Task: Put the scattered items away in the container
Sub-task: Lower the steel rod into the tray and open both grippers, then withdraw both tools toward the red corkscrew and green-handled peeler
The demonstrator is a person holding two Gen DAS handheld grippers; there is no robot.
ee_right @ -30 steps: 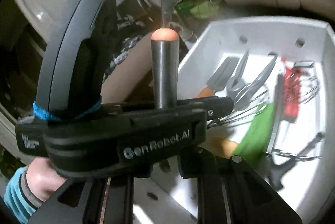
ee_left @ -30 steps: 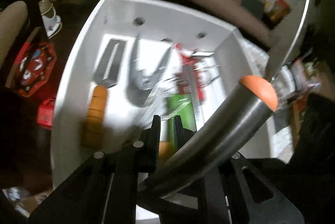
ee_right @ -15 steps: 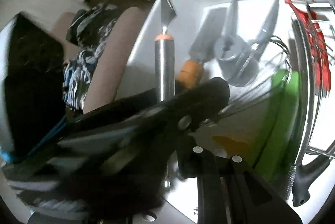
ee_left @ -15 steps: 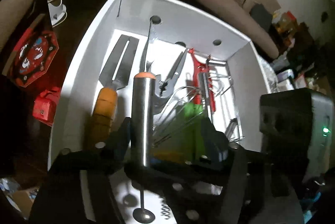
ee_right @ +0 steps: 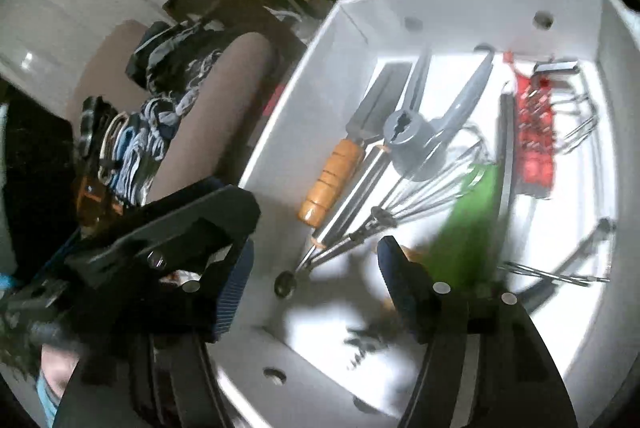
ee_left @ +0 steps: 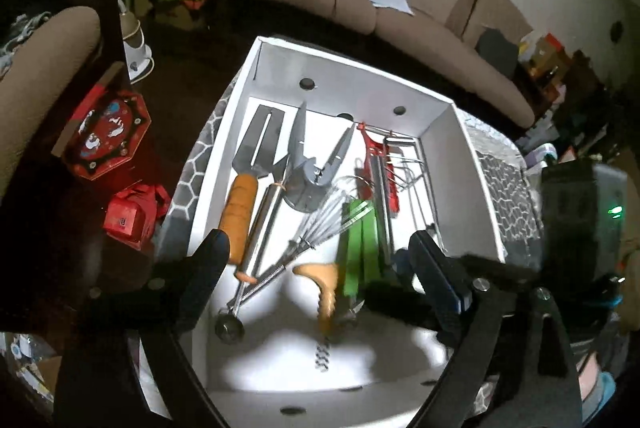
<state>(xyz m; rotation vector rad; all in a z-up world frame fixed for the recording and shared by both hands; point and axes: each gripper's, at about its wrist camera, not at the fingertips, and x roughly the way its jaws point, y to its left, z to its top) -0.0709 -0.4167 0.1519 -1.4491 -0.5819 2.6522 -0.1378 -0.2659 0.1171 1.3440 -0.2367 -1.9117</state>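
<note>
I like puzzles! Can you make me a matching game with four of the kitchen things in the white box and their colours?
Things:
1. wooden-handled metal spatula
2. wire whisk
3. plastic peeler
4. flat plastic tool beside the whisk

Colours:
A. green
B. silver
C. red
D. orange-brown handle

All four lie inside the white box.

Pairs: 1-D, 2-B, 3-C, 4-A
</note>
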